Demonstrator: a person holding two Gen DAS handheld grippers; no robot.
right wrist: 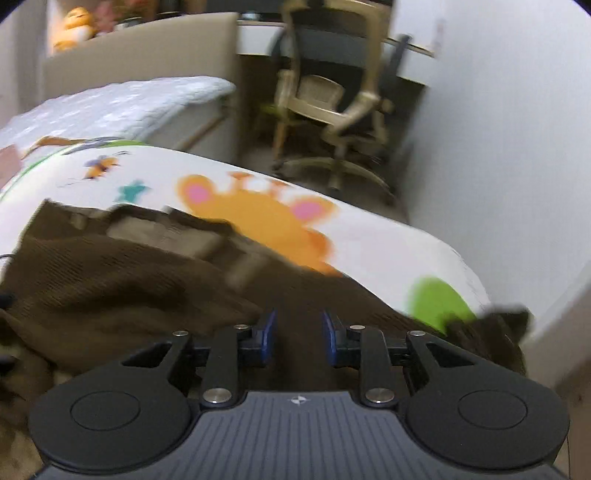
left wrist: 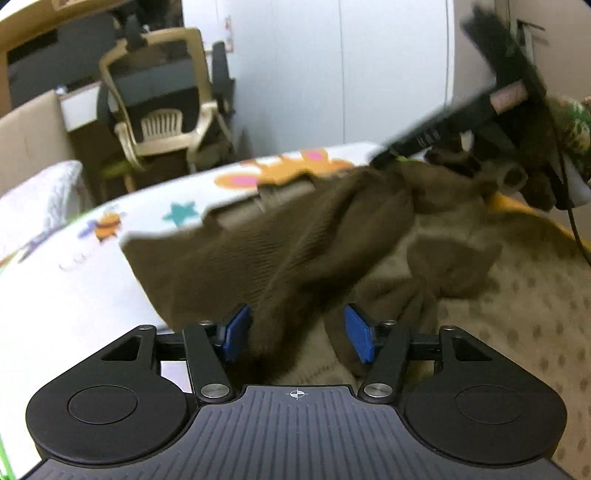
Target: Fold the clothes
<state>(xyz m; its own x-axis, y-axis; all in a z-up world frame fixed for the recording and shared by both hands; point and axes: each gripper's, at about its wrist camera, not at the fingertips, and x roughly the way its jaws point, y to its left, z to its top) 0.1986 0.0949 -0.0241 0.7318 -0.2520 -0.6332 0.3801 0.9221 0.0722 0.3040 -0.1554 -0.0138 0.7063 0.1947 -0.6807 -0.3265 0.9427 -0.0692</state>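
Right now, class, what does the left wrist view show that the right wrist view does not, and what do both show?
Only the left wrist view shows the right tool from outside and a spotted tan blanket. Only the right wrist view shows a yellow soft toy and a green patch. Both show the brown garment, the cartoon sheet and a chair.

A brown ribbed knit garment (left wrist: pixel 280 251) lies crumpled on a bed, partly over a white cartoon-printed sheet (left wrist: pixel 74 266) on the left and a beige dotted blanket (left wrist: pixel 517 302) on the right. A cream plastic chair (left wrist: pixel 162 129) stands on the floor beyond the bed's far edge, with a white wall (left wrist: pixel 332 74) to its right.
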